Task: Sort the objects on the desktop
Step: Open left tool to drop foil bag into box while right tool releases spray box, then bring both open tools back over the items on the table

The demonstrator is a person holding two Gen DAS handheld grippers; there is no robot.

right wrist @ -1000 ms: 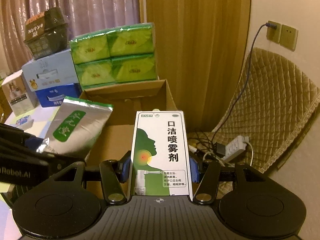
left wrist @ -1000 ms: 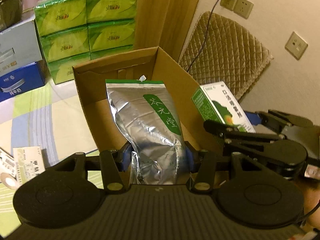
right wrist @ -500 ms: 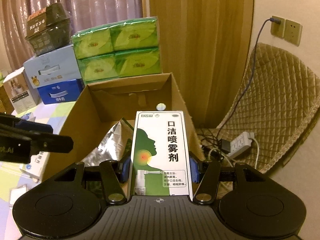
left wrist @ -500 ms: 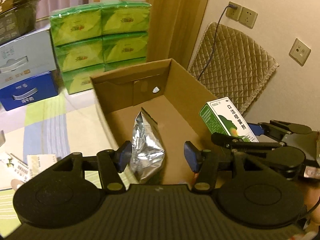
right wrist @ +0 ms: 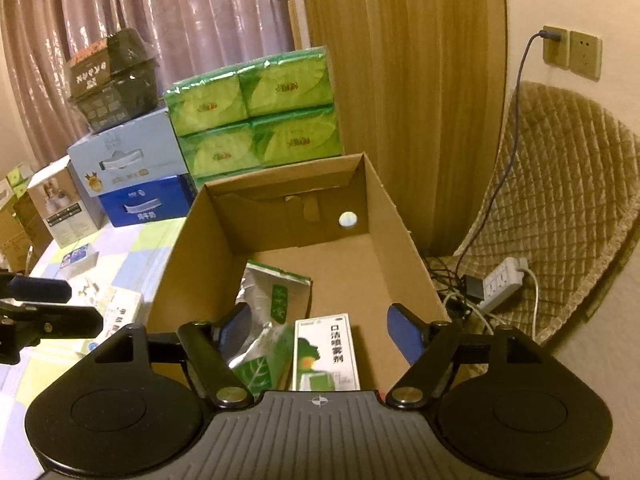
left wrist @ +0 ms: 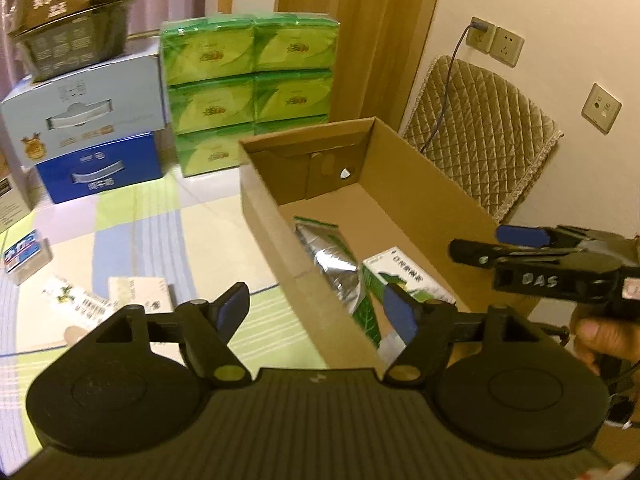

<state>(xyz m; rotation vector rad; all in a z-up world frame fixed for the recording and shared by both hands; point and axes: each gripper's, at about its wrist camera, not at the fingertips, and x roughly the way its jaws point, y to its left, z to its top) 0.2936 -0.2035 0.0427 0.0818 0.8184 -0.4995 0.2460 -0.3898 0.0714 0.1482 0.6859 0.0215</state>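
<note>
black tongs [left wrist: 320, 308] with blue pads [left wrist: 398, 314], brass screws, ribbed grey housing.

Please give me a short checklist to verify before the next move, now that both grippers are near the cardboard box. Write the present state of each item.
1. Left gripper open and holding nothing: ok.
2. Right gripper open and holding nothing: ok.
3. Silver pouch lies inside the cardboard box: ok.
4. Spray box lies inside the cardboard box, beside the silver pouch: ok.
5. Objects left to sort on the table: not ok, a small blue box and paper cards lie outside the cardboard box.
6. Free path from the left gripper to the paper cards: cannot tell for sure, though nothing shows between them.
</note>
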